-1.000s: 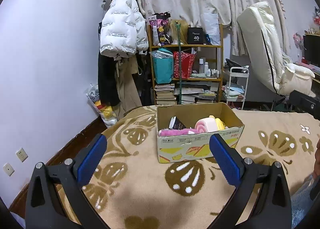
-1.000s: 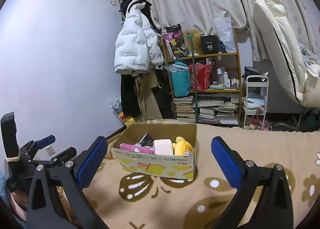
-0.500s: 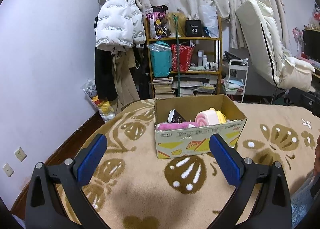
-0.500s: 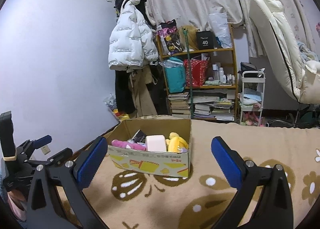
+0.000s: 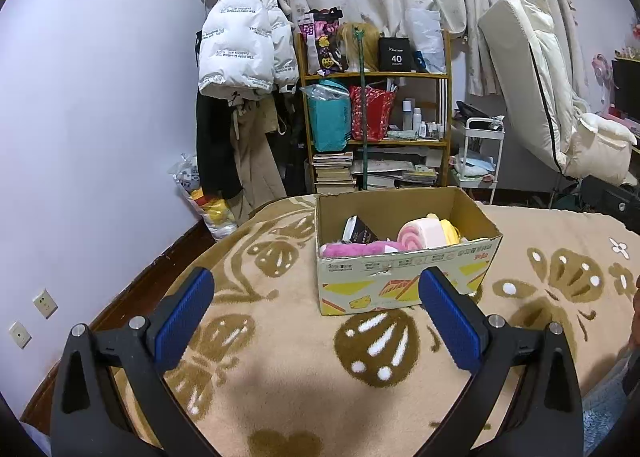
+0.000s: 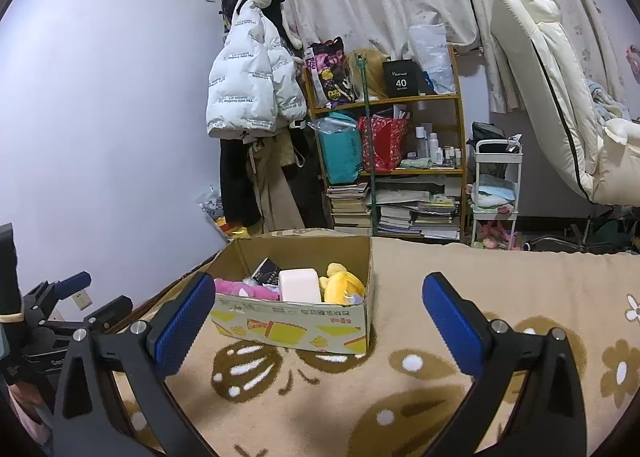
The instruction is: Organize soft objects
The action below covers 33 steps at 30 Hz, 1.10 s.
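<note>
Left wrist view: the left tool (image 5: pixel 316 311), spread wide and holding nothing, hovers over a patterned blanket (image 5: pixel 304 377); just ahead stands a cardboard box (image 5: pixel 404 277) with a pink plush (image 5: pixel 352 249) and yellow plush (image 5: pixel 450 231) inside.

Right wrist view: the right tool (image 6: pixel 316 315), likewise spread and empty, faces the cardboard box (image 6: pixel 296 331) ahead, slightly left; the left tool (image 6: pixel 72 301) shows at far left.

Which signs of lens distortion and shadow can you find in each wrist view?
Left wrist view: dark rounded corners, the wall and bed edge bow outward; a soft shadow lies on the blanket between the open left tool fingers. Right wrist view: the same fisheye bowing, curtains curve; the cardboard box shades the blanket beside it; the open right tool is sharp.
</note>
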Each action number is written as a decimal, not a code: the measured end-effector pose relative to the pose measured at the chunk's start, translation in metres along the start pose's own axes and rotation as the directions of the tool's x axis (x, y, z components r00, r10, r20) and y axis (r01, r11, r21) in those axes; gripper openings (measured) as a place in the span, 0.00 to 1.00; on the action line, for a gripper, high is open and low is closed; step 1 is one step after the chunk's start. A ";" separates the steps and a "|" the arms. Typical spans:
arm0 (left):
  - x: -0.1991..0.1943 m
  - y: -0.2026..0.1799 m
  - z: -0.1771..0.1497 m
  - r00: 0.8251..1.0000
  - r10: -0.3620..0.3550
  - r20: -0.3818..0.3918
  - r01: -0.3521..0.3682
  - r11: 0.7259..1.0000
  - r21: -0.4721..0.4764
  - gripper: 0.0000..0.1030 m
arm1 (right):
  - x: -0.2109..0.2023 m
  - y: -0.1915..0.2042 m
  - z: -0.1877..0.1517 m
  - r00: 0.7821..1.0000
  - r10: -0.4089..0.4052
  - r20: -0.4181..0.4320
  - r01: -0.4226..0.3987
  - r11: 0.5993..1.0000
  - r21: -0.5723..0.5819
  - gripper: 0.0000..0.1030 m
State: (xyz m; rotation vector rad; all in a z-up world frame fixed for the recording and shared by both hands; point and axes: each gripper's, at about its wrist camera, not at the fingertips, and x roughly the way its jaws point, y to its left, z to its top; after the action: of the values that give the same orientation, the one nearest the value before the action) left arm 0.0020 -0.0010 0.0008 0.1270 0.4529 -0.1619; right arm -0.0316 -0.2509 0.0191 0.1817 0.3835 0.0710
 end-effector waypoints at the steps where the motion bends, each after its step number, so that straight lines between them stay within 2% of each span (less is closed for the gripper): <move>1: -0.001 0.000 0.000 1.000 0.000 0.003 0.000 1.000 0.002 0.98 | 0.000 -0.001 0.000 1.000 -0.001 -0.001 0.001 1.000 0.001 1.00; 33: -0.002 -0.001 0.001 1.000 0.000 -0.004 0.000 1.000 0.012 0.98 | -0.004 -0.009 0.000 1.000 -0.021 0.002 0.021 1.000 0.015 1.00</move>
State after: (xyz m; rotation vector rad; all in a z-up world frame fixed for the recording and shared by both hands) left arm 0.0005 -0.0017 0.0021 0.1387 0.4563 -0.1646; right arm -0.0349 -0.2606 0.0186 0.1922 0.3843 0.0475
